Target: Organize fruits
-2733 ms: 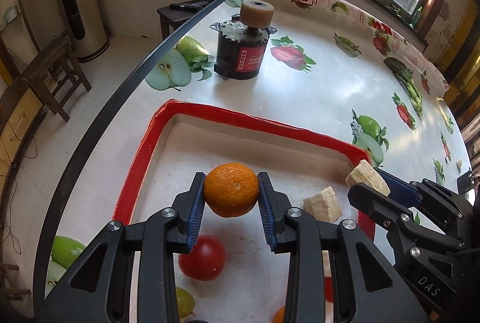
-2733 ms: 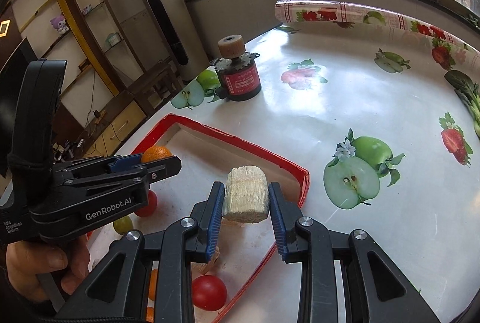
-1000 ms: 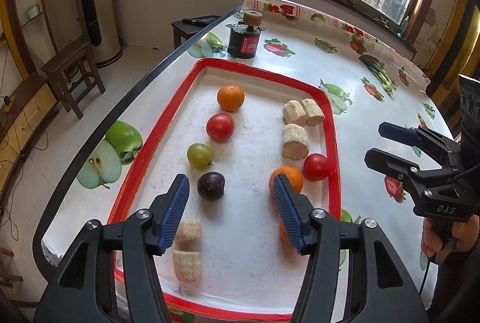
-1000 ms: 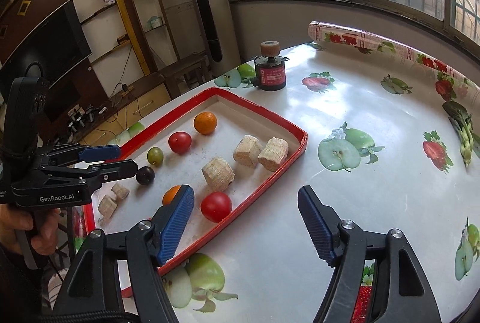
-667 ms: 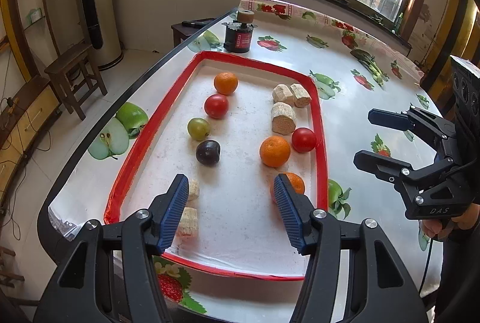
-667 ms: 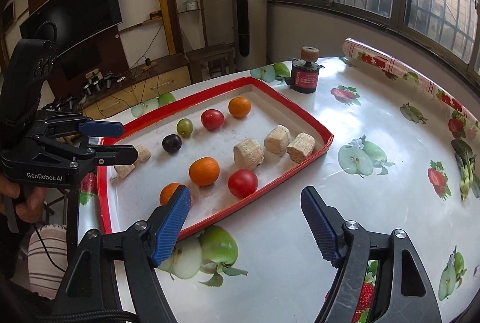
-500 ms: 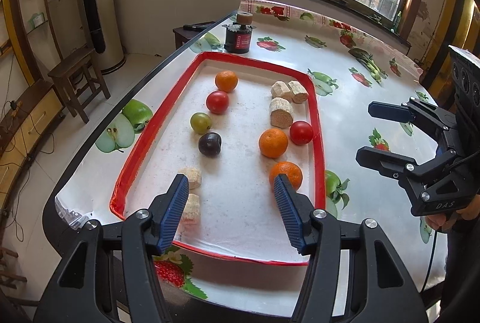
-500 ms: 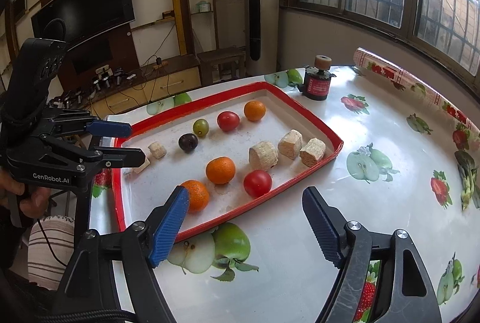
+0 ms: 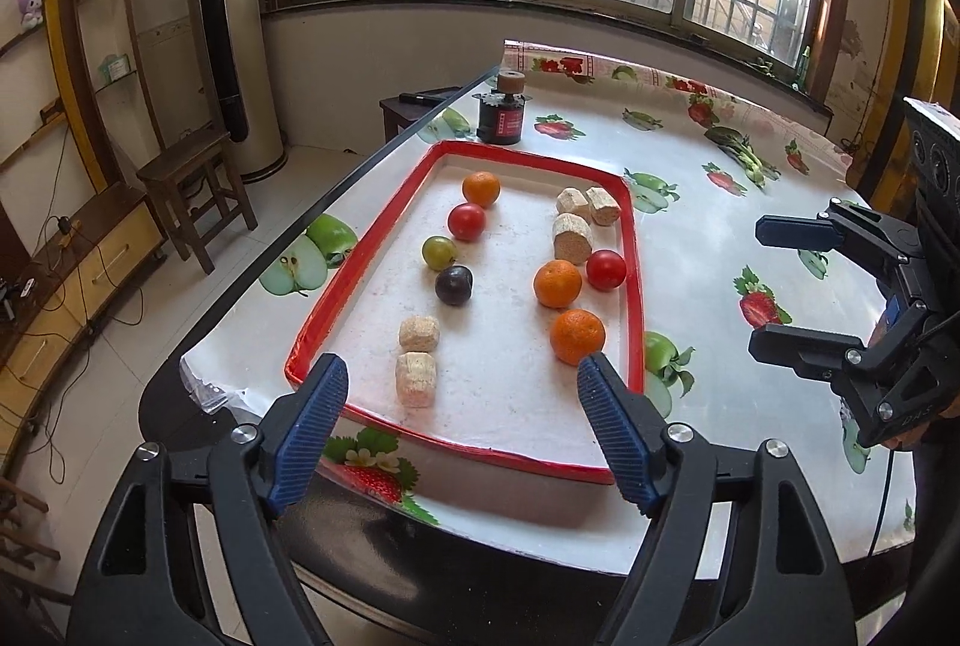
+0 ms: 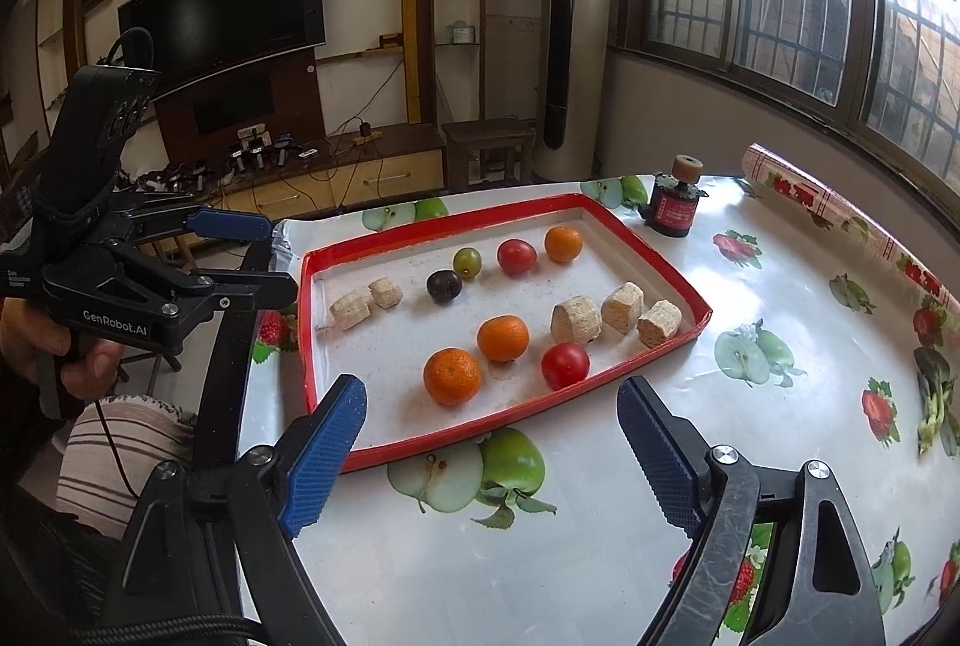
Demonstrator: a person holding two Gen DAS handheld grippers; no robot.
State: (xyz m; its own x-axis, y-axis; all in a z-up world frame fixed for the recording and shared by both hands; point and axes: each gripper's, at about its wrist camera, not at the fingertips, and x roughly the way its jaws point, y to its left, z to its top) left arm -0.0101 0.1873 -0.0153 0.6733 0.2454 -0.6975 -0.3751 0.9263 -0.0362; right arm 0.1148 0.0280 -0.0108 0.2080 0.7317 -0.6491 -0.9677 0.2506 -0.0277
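Counter: fruit-print cloth; red tray (image 9: 633, 250) carries the fruits.
Left gripper (image 9: 462, 421): jaws just widened, nothing held.
Right gripper (image 10: 492, 457): likewise.
Nearest orange (image 9: 577, 336): by left gripper's right jaw, far side.

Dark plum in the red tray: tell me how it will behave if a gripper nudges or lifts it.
The dark plum looks round, so a nudge would probably send it rolling across the tray. Its skin looks glossy, so it may slip between the pads. It is small, so likely light.

Red-rimmed tray (image 9: 633, 250), fruit-print tablecloth (image 9: 720, 226)
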